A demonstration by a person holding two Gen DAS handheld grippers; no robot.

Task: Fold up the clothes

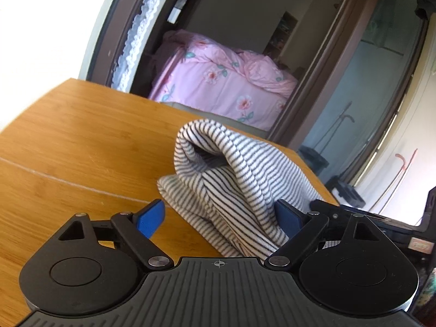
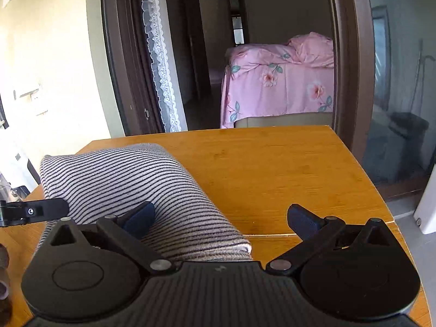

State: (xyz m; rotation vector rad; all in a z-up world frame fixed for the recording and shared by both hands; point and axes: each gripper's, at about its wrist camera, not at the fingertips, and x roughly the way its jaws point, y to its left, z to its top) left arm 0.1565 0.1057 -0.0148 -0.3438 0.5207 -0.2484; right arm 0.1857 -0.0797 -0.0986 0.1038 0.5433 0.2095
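One striped garment (image 1: 218, 179) on the wooden table (image 1: 76, 136), folded into a thick bundle with its far fold bulging up. Two grippers in play. The left gripper (image 1: 222, 219) has its jaws spread wide, cloth lying between them, the right pad against the fabric but no pinch. The right gripper (image 2: 222, 218) stands open too, its left finger (image 2: 139, 218) over the garment's near end (image 2: 152, 190), nothing held. One pink floral quilt (image 2: 278, 81) far behind.

Folded garment (image 2: 130, 190) lies on table (image 2: 286, 169), seemingly left.
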